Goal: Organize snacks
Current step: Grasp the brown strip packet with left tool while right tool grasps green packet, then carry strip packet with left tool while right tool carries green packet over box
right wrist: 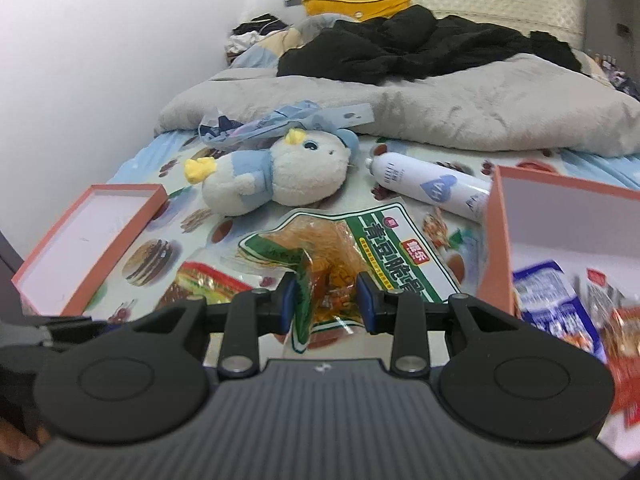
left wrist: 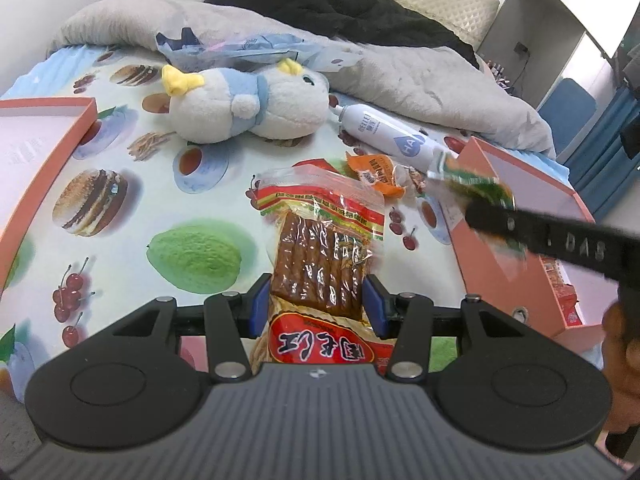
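My left gripper (left wrist: 318, 306) is shut on a red-and-clear packet of brown dried strips (left wrist: 320, 240), held above the printed bedsheet. My right gripper (right wrist: 327, 300) is shut on a green-and-clear packet of orange snacks (right wrist: 360, 240), lifted off the bed. In the left wrist view that green packet (left wrist: 476, 184) hangs blurred over the salmon box (left wrist: 476, 248), with one of the right gripper's fingers (left wrist: 560, 240) reaching in from the right. The box (right wrist: 494, 248) holds a blue-and-white packet (right wrist: 552, 300) and a red one (right wrist: 624, 344). A small orange packet (left wrist: 376, 172) lies on the sheet.
The box lid (left wrist: 40, 152) lies open side up at the left. A plush bird (left wrist: 248, 108) and a white spray can (left wrist: 392, 132) lie behind the snacks. Beyond them, a grey blanket (right wrist: 440, 116) and black clothing (right wrist: 400, 40) are piled up.
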A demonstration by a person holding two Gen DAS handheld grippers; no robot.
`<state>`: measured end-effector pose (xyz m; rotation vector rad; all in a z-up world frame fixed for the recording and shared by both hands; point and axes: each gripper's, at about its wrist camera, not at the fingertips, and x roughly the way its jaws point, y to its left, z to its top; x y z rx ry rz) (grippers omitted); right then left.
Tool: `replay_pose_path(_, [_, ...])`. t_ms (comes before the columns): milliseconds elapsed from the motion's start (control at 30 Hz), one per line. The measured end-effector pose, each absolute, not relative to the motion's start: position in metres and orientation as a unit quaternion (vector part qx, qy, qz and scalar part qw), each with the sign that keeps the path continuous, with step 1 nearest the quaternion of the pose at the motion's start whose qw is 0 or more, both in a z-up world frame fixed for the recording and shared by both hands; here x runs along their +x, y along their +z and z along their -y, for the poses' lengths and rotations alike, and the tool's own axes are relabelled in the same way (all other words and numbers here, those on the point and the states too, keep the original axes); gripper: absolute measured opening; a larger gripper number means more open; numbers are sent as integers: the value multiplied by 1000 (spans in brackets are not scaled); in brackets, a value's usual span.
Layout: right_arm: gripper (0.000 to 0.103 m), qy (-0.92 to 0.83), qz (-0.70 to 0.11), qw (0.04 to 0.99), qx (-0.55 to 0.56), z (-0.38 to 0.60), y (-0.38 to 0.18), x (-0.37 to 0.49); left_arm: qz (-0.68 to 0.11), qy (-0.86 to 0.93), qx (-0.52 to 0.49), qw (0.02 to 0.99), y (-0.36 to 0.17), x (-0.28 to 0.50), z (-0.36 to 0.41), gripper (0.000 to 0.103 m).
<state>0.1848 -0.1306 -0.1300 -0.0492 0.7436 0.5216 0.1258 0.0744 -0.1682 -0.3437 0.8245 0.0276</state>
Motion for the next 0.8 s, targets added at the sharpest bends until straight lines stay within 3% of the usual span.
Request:
replay_pose_path(300, [35,238,-369,899,-7,144,-130,151,-401,18,-176,899,-158,110,-75,54])
replay_pose_path(800, [35,221,-289,931,-16,170,-66,150,-357,-16,-180,916,-92,133,-50,54])
